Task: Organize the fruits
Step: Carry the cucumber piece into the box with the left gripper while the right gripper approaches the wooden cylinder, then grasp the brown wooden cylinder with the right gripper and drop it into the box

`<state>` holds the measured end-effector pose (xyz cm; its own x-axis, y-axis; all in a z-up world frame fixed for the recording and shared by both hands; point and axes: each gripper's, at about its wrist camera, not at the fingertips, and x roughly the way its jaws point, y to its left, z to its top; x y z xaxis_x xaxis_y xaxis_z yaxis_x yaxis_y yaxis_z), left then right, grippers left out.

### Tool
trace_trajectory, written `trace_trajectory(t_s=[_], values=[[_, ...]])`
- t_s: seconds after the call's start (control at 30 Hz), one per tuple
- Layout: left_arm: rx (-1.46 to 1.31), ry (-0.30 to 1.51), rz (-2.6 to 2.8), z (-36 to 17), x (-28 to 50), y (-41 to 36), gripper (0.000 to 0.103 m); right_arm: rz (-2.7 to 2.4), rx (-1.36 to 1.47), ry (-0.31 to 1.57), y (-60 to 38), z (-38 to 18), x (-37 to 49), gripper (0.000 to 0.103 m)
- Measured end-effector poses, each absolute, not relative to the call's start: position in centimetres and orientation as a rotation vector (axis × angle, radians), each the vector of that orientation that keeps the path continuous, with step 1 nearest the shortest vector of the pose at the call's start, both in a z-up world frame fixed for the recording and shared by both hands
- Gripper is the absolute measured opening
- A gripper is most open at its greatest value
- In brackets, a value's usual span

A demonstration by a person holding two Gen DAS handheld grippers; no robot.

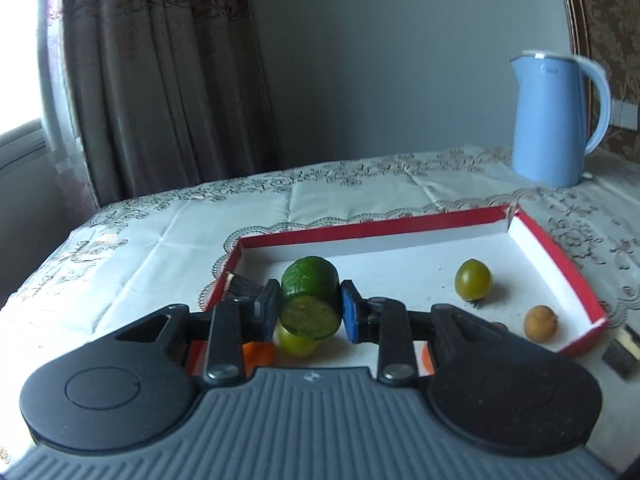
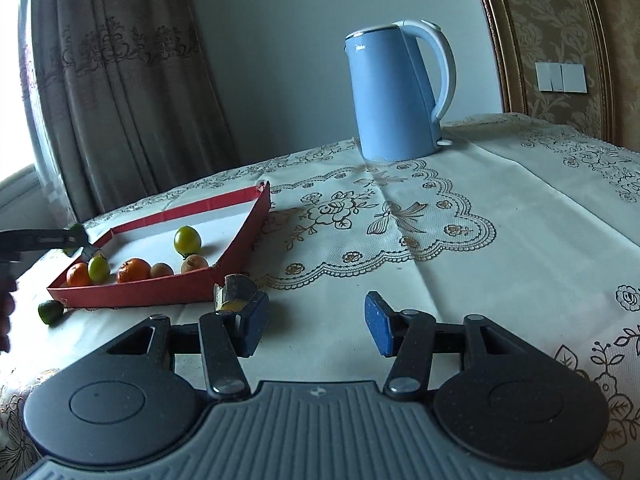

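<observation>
The cucumber piece (image 1: 310,302) half hides a green tomato (image 1: 296,340), and the tray's (image 1: 560,248) near edge is hidden behind the claw body.

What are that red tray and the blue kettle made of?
The red tray looks like thin cardboard: matte white inside, folded walls, a split corner. The blue kettle appears to be smooth plastic with a soft sheen, though a painted metal body can't be ruled out.

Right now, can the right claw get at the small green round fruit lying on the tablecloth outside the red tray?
Probably yes. The right claw is open and empty, and the small green round fruit lies on bare cloth left of it, beside the red tray. Only a dark fruit piece sits near its left finger.
</observation>
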<state>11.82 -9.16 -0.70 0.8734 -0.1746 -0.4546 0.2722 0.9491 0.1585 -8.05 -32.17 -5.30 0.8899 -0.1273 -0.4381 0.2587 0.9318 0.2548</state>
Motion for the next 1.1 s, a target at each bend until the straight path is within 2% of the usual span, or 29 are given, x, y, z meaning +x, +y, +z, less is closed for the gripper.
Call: trace_trajectory(t_s=[0.23, 0.37, 0.5, 0.63, 0.8, 1.1], values=[[0.247, 0.506, -0.258, -2.8, 13.5, -10.8, 0.030, -0.142, 0.285, 0.456, -31.4, -5.2, -7.3, 0.052], [0.258, 0.495, -0.250, -3.3, 13.5, -11.0, 0.045, -0.094, 0.241, 0.464, -30.3, -4.8, -6.6, 0.052], [0.266, 0.491, -0.251, -3.4, 13.3, -11.1, 0.046, -0.057, 0.193, 0.482, -29.2, -4.2, -5.6, 0.052], [0.274, 0.468, -0.245, -3.0, 12.4, -10.8, 0.053, -0.039, 0.114, 0.506, -28.0, -3.7, -4.3, 0.052], [0.285, 0.404, -0.241, -1.6, 9.4, -9.1, 0.074, -0.045, 0.050, 0.559, -27.1, -4.0, -2.5, 0.052], [0.207, 0.395, -0.196, -0.8, 4.1, -2.2, 0.081, -0.064, 0.020, 0.606, -26.6, -5.2, -0.6, 0.052]])
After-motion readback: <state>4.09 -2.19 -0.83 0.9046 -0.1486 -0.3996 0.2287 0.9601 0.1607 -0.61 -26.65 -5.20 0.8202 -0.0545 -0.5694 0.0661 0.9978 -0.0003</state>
